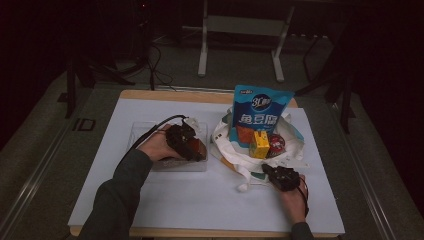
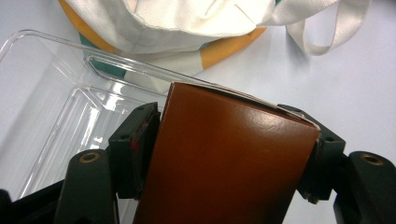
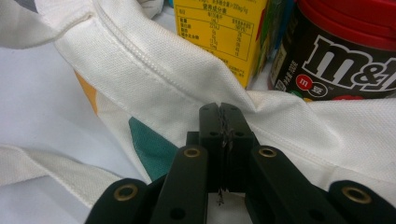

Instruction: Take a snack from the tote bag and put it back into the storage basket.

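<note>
While the brown carton (image 2: 224,163) hangs over the clear tray (image 2: 51,93), the left gripper (image 2: 224,154) fingers clasp its flat sides — stiff, glossy, probably light and slippery. The right gripper (image 3: 220,135), fingers clenched, pinches the soft tote bag (image 3: 154,70) rim on the counter (image 1: 190,200).

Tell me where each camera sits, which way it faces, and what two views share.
High view: above the person's side, looking forward and down at the table; both forearms show.
Left gripper view: rides the left gripper, looking along fingers flanking a brown box over the clear tray.
Right gripper view: rides the right gripper, shut on the white bag.
Shared: the bag.
</note>
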Available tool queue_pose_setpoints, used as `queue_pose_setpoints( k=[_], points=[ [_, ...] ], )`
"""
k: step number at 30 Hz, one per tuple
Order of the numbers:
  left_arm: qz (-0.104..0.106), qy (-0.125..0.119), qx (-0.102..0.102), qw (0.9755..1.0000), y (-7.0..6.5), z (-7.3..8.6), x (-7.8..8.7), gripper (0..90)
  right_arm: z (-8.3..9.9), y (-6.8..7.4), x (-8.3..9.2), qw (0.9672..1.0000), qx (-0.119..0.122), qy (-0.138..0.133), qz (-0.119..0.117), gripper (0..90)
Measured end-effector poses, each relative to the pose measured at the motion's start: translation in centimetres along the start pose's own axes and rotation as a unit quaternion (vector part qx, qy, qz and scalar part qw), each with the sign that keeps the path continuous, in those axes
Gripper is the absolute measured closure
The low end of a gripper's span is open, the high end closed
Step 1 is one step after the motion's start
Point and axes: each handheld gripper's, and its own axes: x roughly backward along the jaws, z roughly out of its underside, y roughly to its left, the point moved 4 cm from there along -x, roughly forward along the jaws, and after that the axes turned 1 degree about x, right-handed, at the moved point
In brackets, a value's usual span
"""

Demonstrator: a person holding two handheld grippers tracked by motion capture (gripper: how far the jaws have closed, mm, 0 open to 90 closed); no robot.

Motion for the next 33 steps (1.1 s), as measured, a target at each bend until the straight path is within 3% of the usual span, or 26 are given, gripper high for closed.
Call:
queue_pose_setpoints(
  k=[9,20,23,33],
  points=[
    [0.012,0.006,0.017,0.9998,-0.1,0.0,-1.0,29.5,0.0,0.0,0.0,1.0000,0.000,0.000,0.000,88.5],
    [0.014,0.018,0.018,0.9996,-0.4,-0.4,-2.1,20.6,0.0,0.0,0.0,1.0000,0.000,-0.001,-0.001,88.0],
    [0.019,0.012,0.016,0.9996,-0.6,-0.7,-2.1,20.5,0.0,0.0,0.0,1.0000,0.000,0.000,-0.001,87.9],
    [-0.001,-0.017,0.007,0.9998,-0.9,-1.1,-1.0,22.0,0.0,0.0,0.0,1.0000,0.000,-0.001,-0.003,86.8]
  ],
)
